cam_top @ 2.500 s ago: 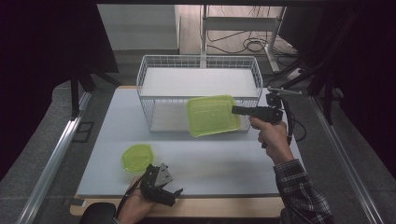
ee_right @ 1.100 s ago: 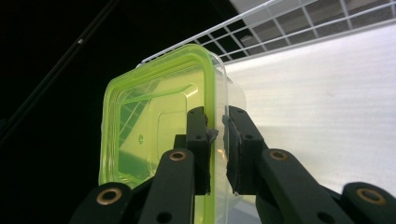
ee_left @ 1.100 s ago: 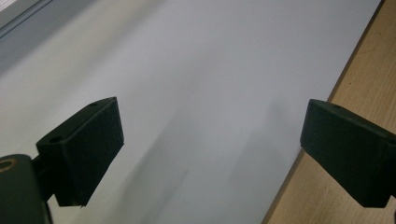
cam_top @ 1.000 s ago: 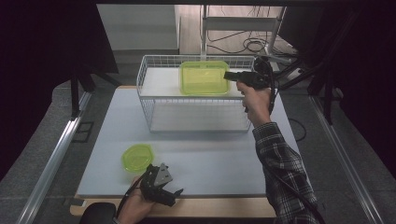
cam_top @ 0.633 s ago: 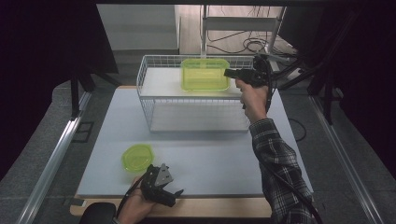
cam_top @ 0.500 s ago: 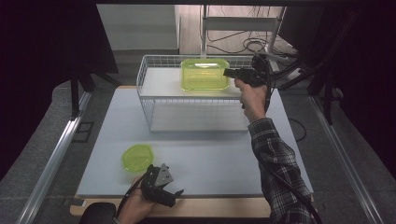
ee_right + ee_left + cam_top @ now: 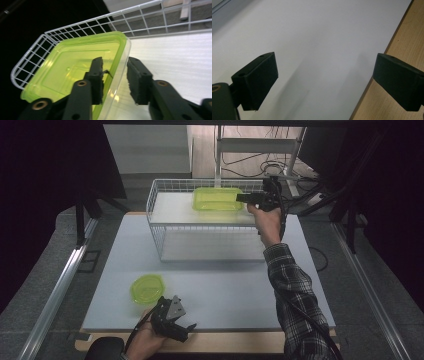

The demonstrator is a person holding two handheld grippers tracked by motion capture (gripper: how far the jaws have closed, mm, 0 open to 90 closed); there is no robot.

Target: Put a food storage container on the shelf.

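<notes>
White table top point(image 7: 225, 285), white wire rack point(image 7: 165, 220) at its far side, round green lid point(image 7: 146, 288) near front

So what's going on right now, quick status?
Right gripper jaws just opening, straddling green container wall. Container sits in wire basket. Left gripper open, idle. Nothing in the way.

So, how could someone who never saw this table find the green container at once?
Look at the white wire basket at the table's far side. On its upper shelf sits a rectangular, translucent lime-green container, open-topped. The other green item, a smaller round lid, lies down on the table's near part.
</notes>
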